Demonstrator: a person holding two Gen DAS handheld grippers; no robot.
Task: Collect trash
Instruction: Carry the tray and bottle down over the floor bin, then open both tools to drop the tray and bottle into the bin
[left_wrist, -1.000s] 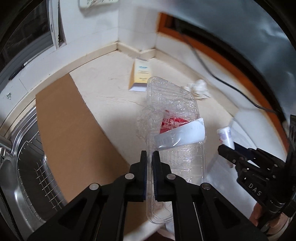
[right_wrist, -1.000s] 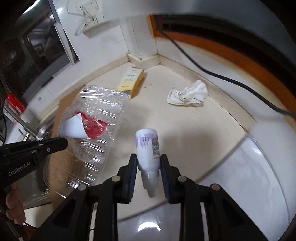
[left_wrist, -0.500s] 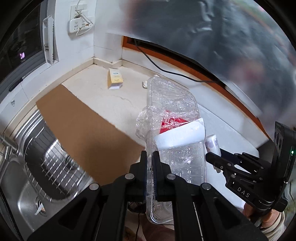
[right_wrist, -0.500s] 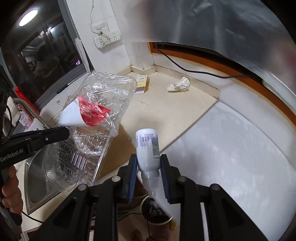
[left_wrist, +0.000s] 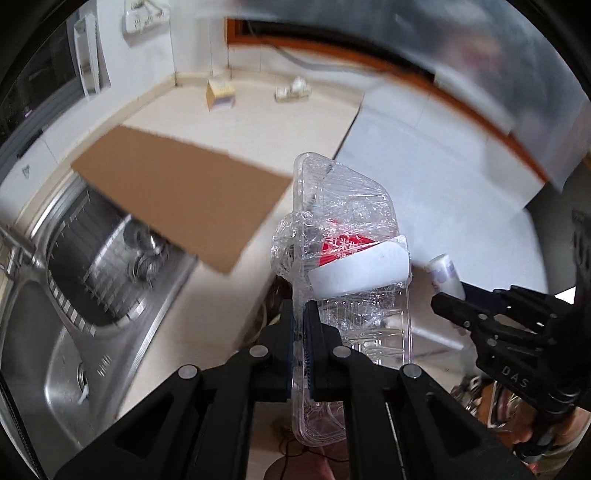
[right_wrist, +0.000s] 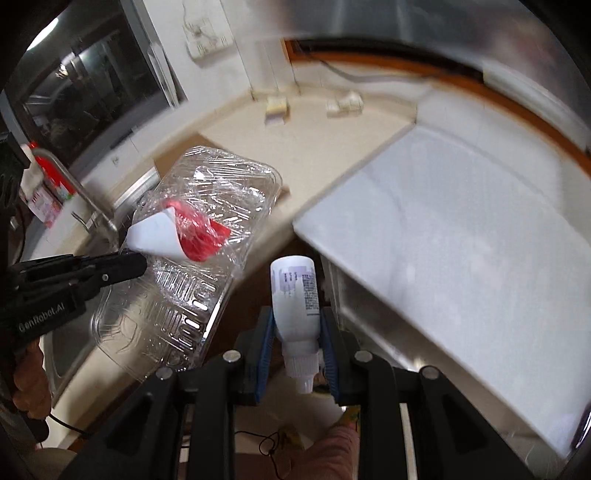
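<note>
Tray (left_wrist: 347, 258) of clear plastic is clamped by its edge between the fingers of the left gripper (left_wrist: 300, 332), and its long axis runs forward, away from that gripper, so the far short end points toward the counter (left_wrist: 258, 122). It stands on its edge, wrapped in film, with a red and white label (left_wrist: 354, 266) across the middle. The tray is in the air beyond the front edge of the counter, to the right of the sink (left_wrist: 92, 258) and near the corner of the cardboard (left_wrist: 177, 199). The right gripper (right_wrist: 297, 332) is closed on a white bottle (right_wrist: 295, 295); the bottle's long axis lies along the fingers, its base points forward and its cap points back toward the gripper. Seen from the right wrist, the bottle is just right of the tray (right_wrist: 199, 258), apart from it. A small box (left_wrist: 219, 96) and a crumpled tissue (left_wrist: 293, 88) lie far back on the counter, near the wall. A white slab (right_wrist: 461, 240) lies right of the counter.
</note>
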